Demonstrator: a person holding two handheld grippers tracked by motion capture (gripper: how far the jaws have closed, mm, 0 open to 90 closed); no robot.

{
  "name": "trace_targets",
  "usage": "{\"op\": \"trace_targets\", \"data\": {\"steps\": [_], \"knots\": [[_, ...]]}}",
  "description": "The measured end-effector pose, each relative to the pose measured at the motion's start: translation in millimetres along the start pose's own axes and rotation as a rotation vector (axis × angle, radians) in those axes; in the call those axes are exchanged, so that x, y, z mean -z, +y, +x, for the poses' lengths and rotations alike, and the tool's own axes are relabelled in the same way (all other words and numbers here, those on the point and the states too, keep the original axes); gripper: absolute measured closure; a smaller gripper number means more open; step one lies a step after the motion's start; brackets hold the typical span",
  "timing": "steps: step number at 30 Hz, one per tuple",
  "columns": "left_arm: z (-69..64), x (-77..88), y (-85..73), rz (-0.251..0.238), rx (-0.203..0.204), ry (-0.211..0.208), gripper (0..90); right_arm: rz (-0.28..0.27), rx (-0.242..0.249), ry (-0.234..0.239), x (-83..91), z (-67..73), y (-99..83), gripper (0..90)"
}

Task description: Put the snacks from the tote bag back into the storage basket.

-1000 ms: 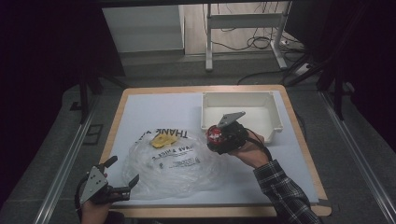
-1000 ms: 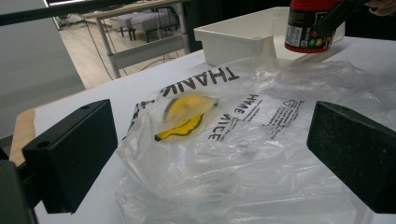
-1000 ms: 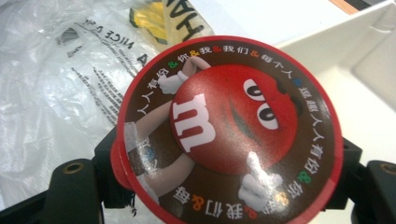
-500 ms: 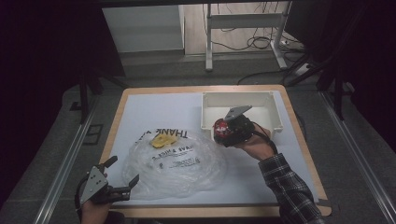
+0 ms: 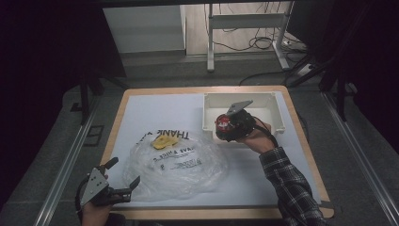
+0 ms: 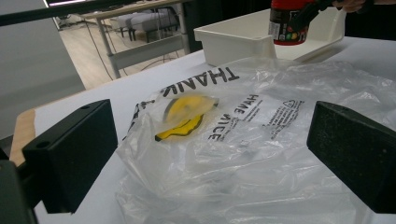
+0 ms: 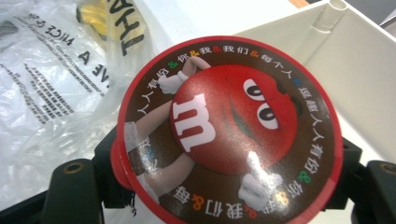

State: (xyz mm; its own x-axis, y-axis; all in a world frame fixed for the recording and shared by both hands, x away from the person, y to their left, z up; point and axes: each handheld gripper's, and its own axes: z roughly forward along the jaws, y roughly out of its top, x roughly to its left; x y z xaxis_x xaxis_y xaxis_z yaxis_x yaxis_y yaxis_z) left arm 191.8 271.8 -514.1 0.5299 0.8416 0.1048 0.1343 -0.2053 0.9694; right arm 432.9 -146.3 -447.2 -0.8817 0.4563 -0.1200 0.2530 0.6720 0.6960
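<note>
Beside the white plastic bin [image 5: 277, 123], our right gripper [image 5: 225, 126] clamps the red "m" candy tub [image 7: 229, 130]; our left gripper [image 5: 123, 175] stands apart near the clear "THANK" bag [image 6: 261, 140].

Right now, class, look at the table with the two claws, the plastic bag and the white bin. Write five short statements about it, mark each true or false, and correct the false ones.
1. The right claw is shut on the red candy tub. True.
2. The tub lies inside the plastic bag. False: it is held up at the white bin, apart from the bag.
3. The left claw is open. True.
4. The left claw grips the bag. False: its jaws stand wide at the bag's near edge, pressing nothing.
5. A yellow item shows inside the bag. True.
</note>
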Motion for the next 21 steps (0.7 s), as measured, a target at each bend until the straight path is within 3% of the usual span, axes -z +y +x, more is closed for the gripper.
{"op": "trace_targets", "data": {"steps": [6, 21], "knots": [[0.4, 0.1, 0.0, -0.001, 0.003, -0.002, 1.6, -0.007, -0.012, 0.008, -5.5, -6.7, 1.4, 25.8], [1.3, 0.5, -0.4, -0.007, 0.013, -0.006, 1.6, -0.025, 0.016, 0.047, -27.7, -20.8, 9.0, 25.8]]}}
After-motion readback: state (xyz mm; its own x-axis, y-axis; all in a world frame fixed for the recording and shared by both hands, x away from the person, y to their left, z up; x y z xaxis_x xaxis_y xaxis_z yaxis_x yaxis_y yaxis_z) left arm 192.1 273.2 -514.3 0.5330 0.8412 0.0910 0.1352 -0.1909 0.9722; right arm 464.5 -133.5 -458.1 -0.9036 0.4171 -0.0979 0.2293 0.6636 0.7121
